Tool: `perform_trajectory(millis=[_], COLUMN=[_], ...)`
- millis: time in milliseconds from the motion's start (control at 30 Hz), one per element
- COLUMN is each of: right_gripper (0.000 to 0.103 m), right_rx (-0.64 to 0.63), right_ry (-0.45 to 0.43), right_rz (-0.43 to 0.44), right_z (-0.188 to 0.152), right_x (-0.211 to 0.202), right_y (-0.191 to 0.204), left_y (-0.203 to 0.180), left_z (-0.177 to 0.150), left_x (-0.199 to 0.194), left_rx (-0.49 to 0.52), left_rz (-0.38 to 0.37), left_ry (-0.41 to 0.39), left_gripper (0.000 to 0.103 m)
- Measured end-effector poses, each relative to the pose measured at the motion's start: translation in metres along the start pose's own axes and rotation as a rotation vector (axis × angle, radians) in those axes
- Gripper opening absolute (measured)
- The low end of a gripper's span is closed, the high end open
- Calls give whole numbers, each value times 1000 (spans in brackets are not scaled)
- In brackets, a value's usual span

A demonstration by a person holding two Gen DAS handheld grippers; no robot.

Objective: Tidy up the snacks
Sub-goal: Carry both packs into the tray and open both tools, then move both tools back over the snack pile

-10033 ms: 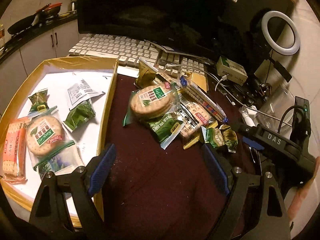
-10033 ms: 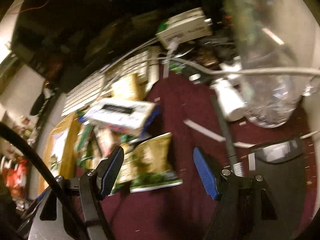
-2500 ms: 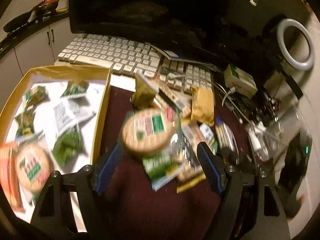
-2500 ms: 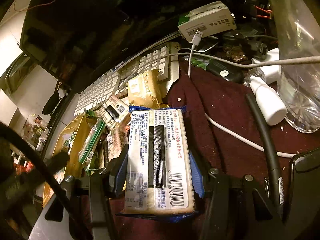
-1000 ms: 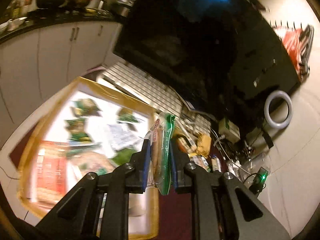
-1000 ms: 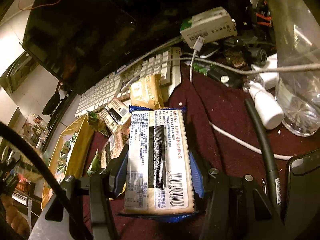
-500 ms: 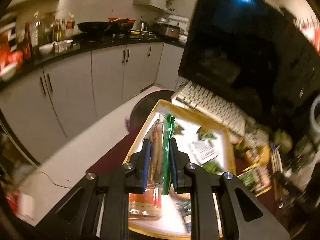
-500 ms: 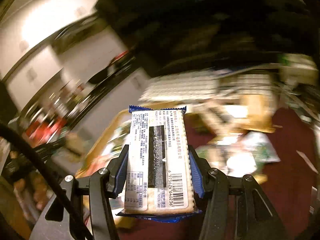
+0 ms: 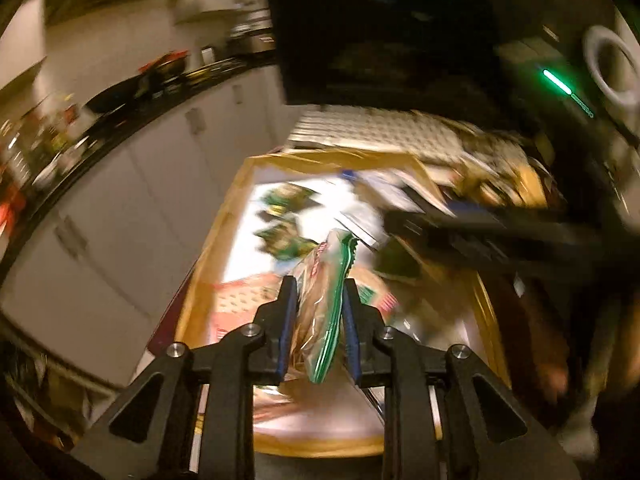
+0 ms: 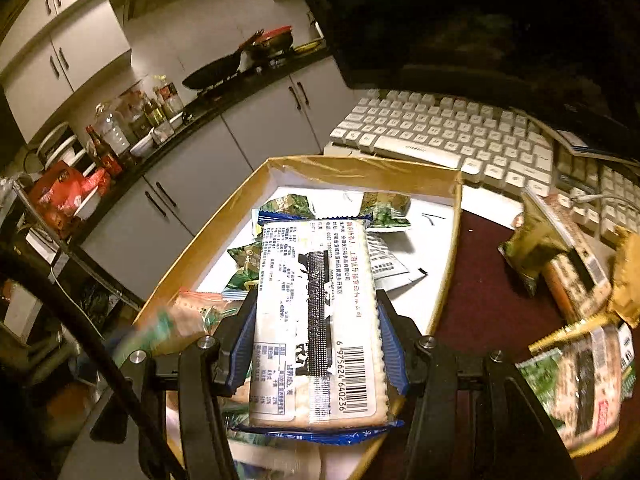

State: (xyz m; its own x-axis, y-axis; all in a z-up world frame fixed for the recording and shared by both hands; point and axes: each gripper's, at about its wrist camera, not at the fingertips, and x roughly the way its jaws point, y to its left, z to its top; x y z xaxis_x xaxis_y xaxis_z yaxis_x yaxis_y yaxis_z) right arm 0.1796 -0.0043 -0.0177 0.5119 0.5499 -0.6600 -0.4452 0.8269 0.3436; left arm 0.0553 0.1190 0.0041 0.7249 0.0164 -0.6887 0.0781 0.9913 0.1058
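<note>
In the left wrist view, blurred cabinets (image 9: pixel 132 184) fill the left of the frame and a dark monitor (image 9: pixel 400 28) the top. At centre lies the box (image 9: pixel 224 240), gold-rimmed with a white floor, holding green packets (image 9: pixel 286 216) in its upper part and an orange wafer pack (image 9: pixel 240 300) lower down. The left gripper (image 9: pixel 316 316) rises from the bottom centre over the box; its jaws have just been opening a little, and a round cookie pack (image 9: pixel 322 300) stands edge-on between the blue pads, which look only loosely against it in the blur. To the right the right gripper crosses the frame as a dark smear with its own pack, above the box's right rim. In the right wrist view, a counter (image 10: pixel 132 136) with bottles and a pan runs across the upper left above grey cabinets. At centre the right gripper (image 10: pixel 316 340) clamps a long cracker pack (image 10: pixel 316 320), barcode side up, by its two long edges over the box (image 10: pixel 360 170). Green packets (image 10: pixel 384 208) and a white sachet (image 10: pixel 386 264) lie on the box floor beyond it. A keyboard (image 10: pixel 440 136) sits at upper right, and a heap of snacks (image 10: pixel 568 272) lies on the maroon cloth (image 10: pixel 480 288) at right.
</note>
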Motion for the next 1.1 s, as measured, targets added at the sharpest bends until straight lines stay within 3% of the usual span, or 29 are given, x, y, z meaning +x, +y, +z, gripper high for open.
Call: perform_trajectory(millis=[67,167,300,467,567,667,867,1000,1100], right_gripper=[54,56,58,71,71,71,73,73,73], right_rx=[-9,-4,-3,35,46,67,187,281,392], right_ry=[4,19,43,-45,-92,-146,-244,-227,-199], right_rz=[4,8,6,66,104,124,-23,-55,-64], right_z=[-2,-4,-7,-9,-15,-28,-61,-82,-91], right_x=[3,9,14,-17,-46,-81,-128,-141,-139], right_y=[2,1,0,-7,-16,-36,-99,-141,-172], left_y=[-8,-8,10,34,46,43,16,-11,-39], left_z=[-9,-15,-17,-18,-19,-21,-11,-1,6], left_x=[1,3,15,16,15,6,-4,1,4], left_rx=[66,84,-11,-156,-248,-259,-301,-344,-305], left_rz=[-33,-64,-144,-272,-324,-366,-400,-426,-456], left_ry=[8,19,63,76,85,85,36,46,72], left_gripper=[28,38,61,76,77,77,77,78,78])
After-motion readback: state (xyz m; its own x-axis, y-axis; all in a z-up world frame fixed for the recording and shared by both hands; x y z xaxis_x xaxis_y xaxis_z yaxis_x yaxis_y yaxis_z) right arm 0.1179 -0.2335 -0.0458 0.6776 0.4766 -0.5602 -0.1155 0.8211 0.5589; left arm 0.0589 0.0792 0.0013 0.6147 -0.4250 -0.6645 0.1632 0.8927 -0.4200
